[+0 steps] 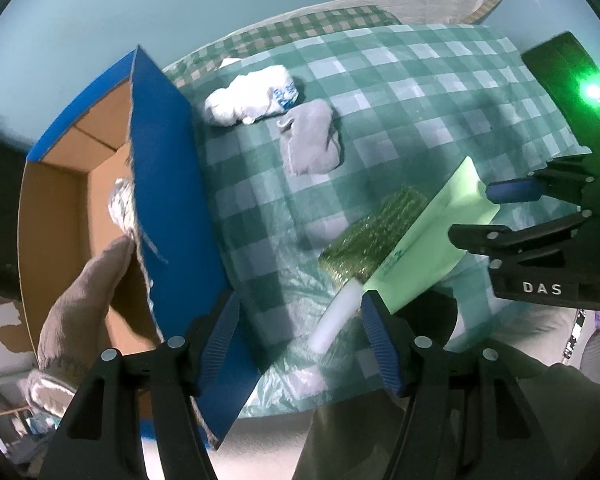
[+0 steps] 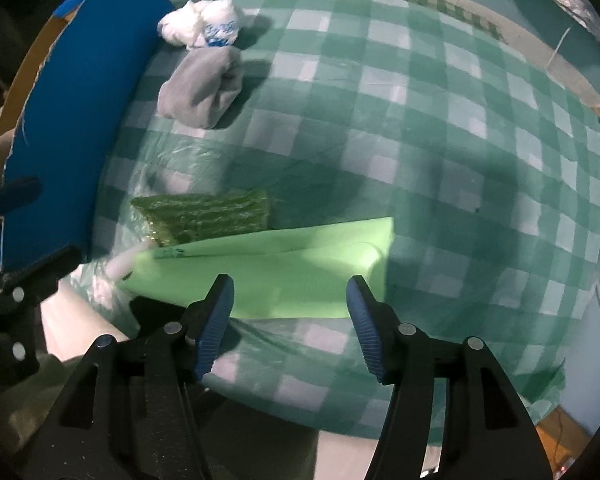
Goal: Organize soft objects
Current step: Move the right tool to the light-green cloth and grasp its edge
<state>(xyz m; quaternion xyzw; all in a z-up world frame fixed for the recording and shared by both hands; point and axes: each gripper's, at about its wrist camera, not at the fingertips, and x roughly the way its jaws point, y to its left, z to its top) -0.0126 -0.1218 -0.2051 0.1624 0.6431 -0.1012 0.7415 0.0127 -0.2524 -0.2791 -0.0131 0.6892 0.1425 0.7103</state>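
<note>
A blue cardboard box [image 1: 168, 184] with a brown inside stands at the table's left; a tan sock [image 1: 80, 296] hangs over its near wall and a grey patterned sock [image 1: 120, 204] lies inside. On the checked cloth lie a white sock bundle [image 1: 248, 96] [image 2: 200, 24], a grey sock bundle [image 1: 312, 136] [image 2: 200, 88], a green scrub sponge [image 1: 372, 232] [image 2: 204, 216], a white roll [image 1: 336, 316] and a light green folded cloth [image 1: 432, 232] [image 2: 284, 264]. My left gripper [image 1: 300, 340] is open beside the box. My right gripper [image 2: 290, 320] [image 1: 496, 212] is open over the green cloth.
The table [image 2: 460, 140] wears a green-and-white checked cloth under clear plastic, and its near edge runs just below both grippers. A second checked cushion [image 1: 300, 28] lies at the far side.
</note>
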